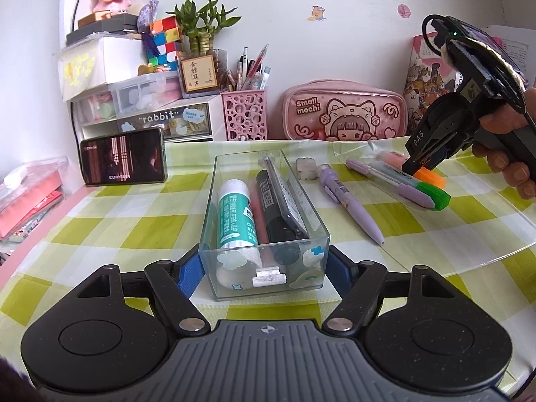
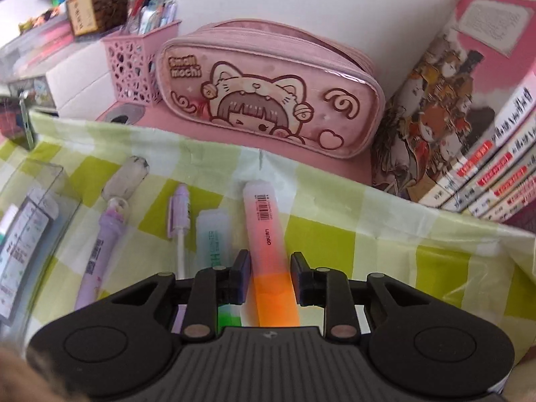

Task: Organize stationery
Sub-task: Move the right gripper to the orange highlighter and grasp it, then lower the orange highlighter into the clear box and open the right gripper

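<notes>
Right wrist view shows your right gripper (image 2: 270, 276) straddling the orange highlighter (image 2: 268, 251) at lower centre, fingers parted on either side of its barrel with a sliver of gap each side, not yet clamped; lining up lengthwise like this looks meant to let them pinch across its width. Just left of it lie the green highlighter (image 2: 212, 234) and two purple pens on the checked cloth (image 2: 368, 221). Left wrist view has your left gripper (image 1: 264, 268) bracing the clear organizer box (image 1: 315, 214) at centre, blue pads against both side walls, probably steadying it for the drop; a glue stick (image 1: 234, 216) and black marker (image 1: 273, 207) already lie inside.
</notes>
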Action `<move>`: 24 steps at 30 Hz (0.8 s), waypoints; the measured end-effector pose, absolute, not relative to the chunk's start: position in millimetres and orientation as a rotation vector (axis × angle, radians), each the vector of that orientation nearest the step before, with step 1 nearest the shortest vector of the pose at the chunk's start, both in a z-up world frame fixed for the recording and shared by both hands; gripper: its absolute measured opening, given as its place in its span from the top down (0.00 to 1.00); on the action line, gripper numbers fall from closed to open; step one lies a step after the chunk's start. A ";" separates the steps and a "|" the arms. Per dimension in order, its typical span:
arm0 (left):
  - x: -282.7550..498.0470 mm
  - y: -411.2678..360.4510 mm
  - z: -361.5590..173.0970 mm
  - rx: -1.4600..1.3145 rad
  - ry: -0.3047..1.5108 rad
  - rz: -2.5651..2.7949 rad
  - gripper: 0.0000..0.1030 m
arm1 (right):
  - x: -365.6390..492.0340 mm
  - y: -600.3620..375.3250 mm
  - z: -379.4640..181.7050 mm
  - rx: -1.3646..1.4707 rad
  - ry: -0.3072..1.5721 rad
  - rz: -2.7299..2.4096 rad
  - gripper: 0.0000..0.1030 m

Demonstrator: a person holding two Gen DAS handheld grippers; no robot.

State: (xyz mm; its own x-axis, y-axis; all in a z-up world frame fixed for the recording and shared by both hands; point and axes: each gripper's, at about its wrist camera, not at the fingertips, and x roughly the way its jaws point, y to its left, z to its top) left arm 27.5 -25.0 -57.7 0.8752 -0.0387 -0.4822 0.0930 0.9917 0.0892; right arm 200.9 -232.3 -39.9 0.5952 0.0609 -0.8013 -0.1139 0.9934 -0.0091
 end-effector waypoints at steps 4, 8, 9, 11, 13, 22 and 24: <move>27.2 -26.3 -58.3 0.122 0.493 -0.067 0.29 | 192.6 -237.9 -34.7 0.016 0.905 0.051 0.75; 25.9 -29.7 -58.6 0.149 0.483 -0.062 0.29 | 181.4 -232.1 -16.2 0.114 0.864 0.084 0.75; 25.5 -30.5 -58.7 0.155 0.481 -0.060 0.29 | 177.2 -225.5 -10.3 0.126 0.853 0.104 0.75; 25.3 -31.2 -58.6 0.159 0.479 -0.059 0.29 | 169.1 -213.8 -1.1 0.142 0.834 0.140 0.75; 25.0 -30.6 -58.8 0.155 0.481 -0.060 0.29 | 161.2 -199.6 8.1 0.154 0.818 0.183 0.75; 25.1 -30.5 -58.9 0.155 0.481 -0.061 0.29 | 143.6 -159.4 19.3 0.315 0.840 0.336 0.75; 24.9 -30.7 -58.9 0.157 0.480 -0.062 0.29 | 140.9 -147.5 20.6 0.321 0.848 0.351 0.75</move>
